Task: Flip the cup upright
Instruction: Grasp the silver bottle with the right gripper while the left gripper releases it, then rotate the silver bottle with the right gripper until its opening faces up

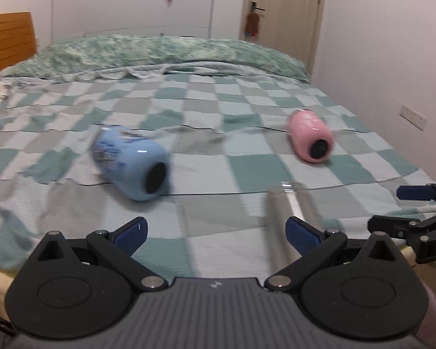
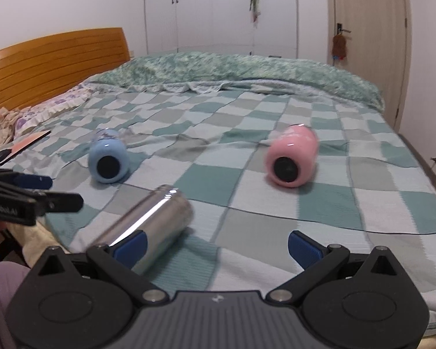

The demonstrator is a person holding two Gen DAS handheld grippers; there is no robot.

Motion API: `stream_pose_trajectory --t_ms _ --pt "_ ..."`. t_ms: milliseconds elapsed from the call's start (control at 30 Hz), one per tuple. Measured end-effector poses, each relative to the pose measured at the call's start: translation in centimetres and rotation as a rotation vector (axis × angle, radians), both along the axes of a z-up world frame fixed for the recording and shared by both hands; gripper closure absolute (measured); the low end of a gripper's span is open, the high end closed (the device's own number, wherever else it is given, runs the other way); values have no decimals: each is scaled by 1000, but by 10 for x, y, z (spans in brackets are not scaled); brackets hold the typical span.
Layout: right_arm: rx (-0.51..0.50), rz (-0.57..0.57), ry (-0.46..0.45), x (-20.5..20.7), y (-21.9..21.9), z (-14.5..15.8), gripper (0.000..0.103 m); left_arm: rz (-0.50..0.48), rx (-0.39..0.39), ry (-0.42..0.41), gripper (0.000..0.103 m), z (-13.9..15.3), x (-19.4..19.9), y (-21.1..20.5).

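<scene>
On the checked bed (image 2: 247,186), left to right, a blue cup (image 2: 109,157), a steel cup (image 2: 151,224) and a pink cup (image 2: 292,157) lie sideways, untouched by the wide-open, empty left tool (image 1: 216,234), partly lettered "enRoboLAI", and right tool (image 2: 218,250).

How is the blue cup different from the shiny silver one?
The blue cup is pale blue with a printed pattern; the silver cup is plain mirror-like metal. The blue cup lies farther out on the bed; the silver cup lies close by the right gripper. The silver cup looks longer and slimmer. Both are tipped on their sides.
</scene>
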State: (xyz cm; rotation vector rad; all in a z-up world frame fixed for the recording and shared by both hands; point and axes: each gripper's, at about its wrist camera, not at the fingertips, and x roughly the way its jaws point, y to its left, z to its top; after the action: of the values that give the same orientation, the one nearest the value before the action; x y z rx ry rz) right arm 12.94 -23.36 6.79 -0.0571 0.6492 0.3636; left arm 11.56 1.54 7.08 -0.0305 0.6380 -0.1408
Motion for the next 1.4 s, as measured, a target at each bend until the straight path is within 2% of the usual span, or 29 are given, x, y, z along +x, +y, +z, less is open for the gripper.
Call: stream_pose_trajectory --t_ms 233,467,667,800,933,1067,1167,1400 --pt "37 -20 115 24 40 -10 0 54 59 -12 0 -9 -3 48" --pt "44 -58 195 44 66 -24 1 54 65 6 0 -25 -1 75" --pt "89 -97 291 62 74 -36 11 43 75 -19 0 -34 -1 87" --pt "152 -124 394 78 74 -47 28 40 64 -18 0 -37 1 93" --pt "237 -154 453 87 68 -52 35 42 47 -13 0 -40 1 98" --pt "258 -148 434 83 64 -47 37 41 31 -15 0 -41 1 102" --pt "270 -132 384 75 63 -38 38 45 16 -18 0 -40 0 105" --pt "202 -52 117 53 75 -5 39 52 -15 -31 0 -35 -4 106"
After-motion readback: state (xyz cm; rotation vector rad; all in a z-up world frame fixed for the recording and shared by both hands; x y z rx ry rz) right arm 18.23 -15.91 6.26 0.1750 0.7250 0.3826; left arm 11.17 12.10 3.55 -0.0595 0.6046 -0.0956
